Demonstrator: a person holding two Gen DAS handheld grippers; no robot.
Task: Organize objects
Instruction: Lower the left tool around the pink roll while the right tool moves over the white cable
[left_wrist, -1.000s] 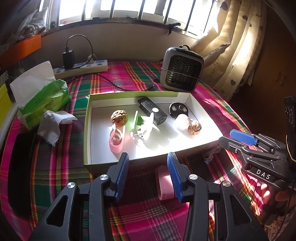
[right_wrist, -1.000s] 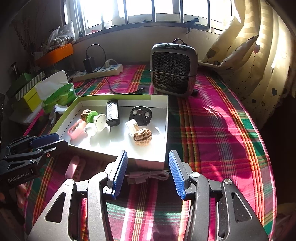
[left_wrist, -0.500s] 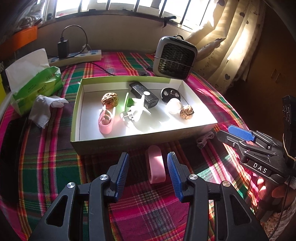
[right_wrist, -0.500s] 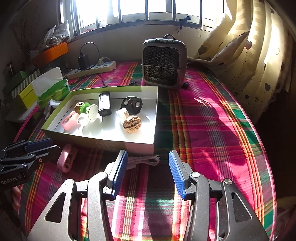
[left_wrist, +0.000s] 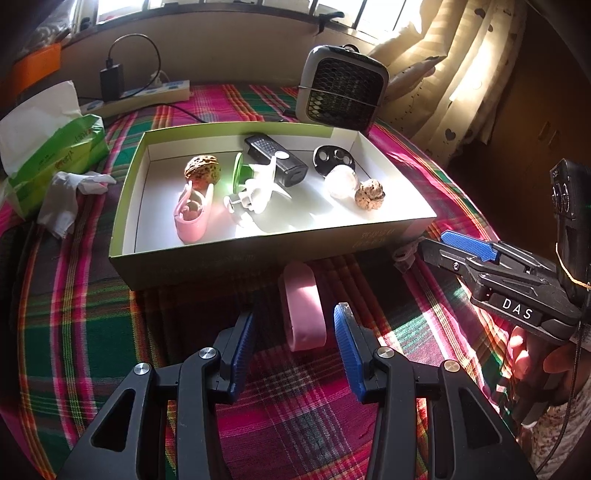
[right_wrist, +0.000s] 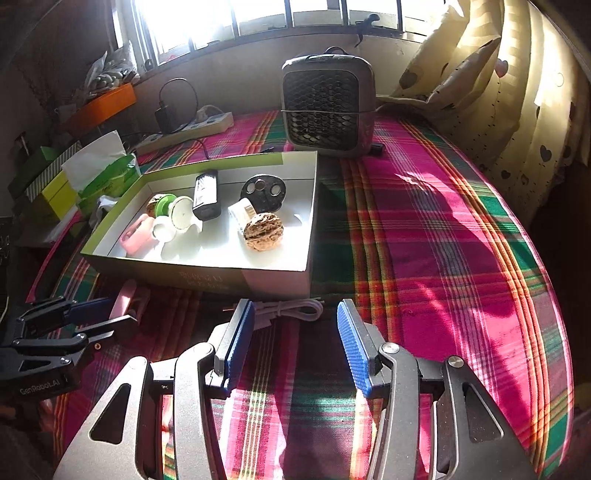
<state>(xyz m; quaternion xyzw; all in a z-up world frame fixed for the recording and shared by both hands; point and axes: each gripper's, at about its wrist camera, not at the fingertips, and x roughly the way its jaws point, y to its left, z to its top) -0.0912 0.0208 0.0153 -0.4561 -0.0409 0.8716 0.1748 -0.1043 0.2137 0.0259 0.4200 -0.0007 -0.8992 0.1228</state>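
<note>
A pink oblong case (left_wrist: 304, 308) lies on the plaid cloth just in front of the green-rimmed white box (left_wrist: 229, 254). My left gripper (left_wrist: 293, 332) stands open, its blue pads either side of the case's near end without touching it. In the right wrist view the same pink case (right_wrist: 123, 301) shows by the left gripper's tips. A coiled white cable (right_wrist: 291, 308) lies against the box's front wall, just ahead of my open right gripper (right_wrist: 295, 338). The box holds two walnuts (left_wrist: 202, 171), a black remote (left_wrist: 277, 160), a pink clip (left_wrist: 192, 212) and white plastic pieces.
A small grey fan heater (left_wrist: 341, 94) stands behind the box. A green tissue pack (left_wrist: 48, 151) and crumpled tissue (left_wrist: 70, 194) sit at the left. A power strip (left_wrist: 147, 96) with charger lies by the window wall. A curtain (right_wrist: 517, 92) hangs at the right.
The left gripper has sunk and drawn nearer the pink case, which now sits between its pads. The right gripper has barely shifted; the cable stays ahead of it.
</note>
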